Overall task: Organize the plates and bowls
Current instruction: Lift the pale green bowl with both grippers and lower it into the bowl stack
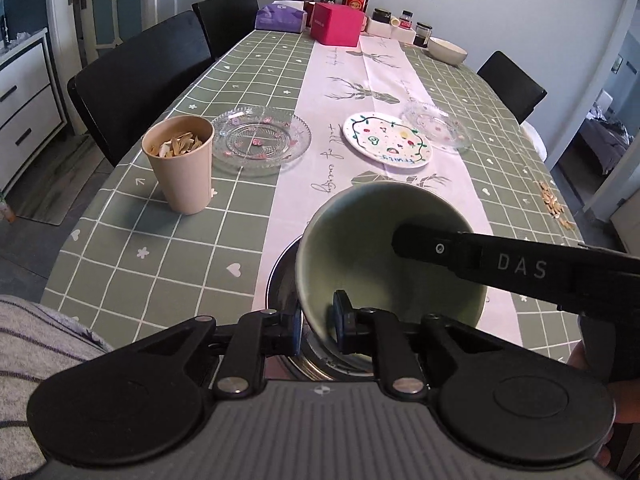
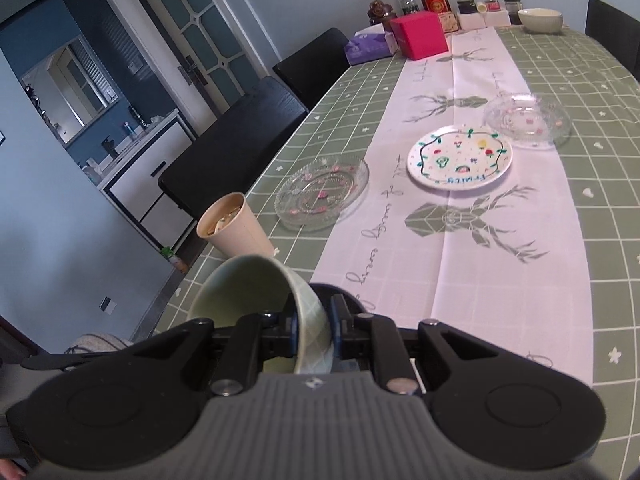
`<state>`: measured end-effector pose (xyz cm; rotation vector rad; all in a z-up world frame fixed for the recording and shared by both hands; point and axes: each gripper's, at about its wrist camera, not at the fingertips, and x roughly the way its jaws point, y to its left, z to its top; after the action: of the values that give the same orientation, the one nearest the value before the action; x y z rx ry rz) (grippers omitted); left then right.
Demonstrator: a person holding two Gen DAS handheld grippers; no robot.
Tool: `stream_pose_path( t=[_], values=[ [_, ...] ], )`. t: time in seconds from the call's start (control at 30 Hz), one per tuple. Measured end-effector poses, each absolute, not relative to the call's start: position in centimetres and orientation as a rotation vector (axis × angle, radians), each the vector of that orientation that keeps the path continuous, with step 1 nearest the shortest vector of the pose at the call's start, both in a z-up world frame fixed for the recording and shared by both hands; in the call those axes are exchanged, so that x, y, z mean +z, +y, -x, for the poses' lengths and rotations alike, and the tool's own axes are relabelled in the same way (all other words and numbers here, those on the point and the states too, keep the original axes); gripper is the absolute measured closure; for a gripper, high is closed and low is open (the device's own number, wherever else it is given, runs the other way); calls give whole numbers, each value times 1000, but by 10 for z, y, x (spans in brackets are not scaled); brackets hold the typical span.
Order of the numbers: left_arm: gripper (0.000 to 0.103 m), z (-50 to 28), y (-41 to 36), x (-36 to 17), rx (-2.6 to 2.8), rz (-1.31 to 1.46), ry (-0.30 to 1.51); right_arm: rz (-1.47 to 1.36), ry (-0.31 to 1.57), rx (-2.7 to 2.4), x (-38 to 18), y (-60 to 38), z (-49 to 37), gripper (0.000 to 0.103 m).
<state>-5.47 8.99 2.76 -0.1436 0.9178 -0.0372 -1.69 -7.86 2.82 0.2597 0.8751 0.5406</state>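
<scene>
Green bowl is being gripped at its rim by both the left tool and right tool, tilted over a steel pot; next we are probably seating it level.

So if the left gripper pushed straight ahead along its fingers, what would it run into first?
The left gripper is already clamped on the green bowl rim, so the bowl itself. Carried ahead, the bowl would probably meet the painted plate first, though depth is uncertain.
</scene>
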Motion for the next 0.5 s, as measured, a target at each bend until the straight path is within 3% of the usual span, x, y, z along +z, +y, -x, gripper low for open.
stream_pose_path(
  t=[0.5],
  values=[
    [85,53,87,15,-31,126,940,-120,887,505,13,-61,19,88]
  ],
)
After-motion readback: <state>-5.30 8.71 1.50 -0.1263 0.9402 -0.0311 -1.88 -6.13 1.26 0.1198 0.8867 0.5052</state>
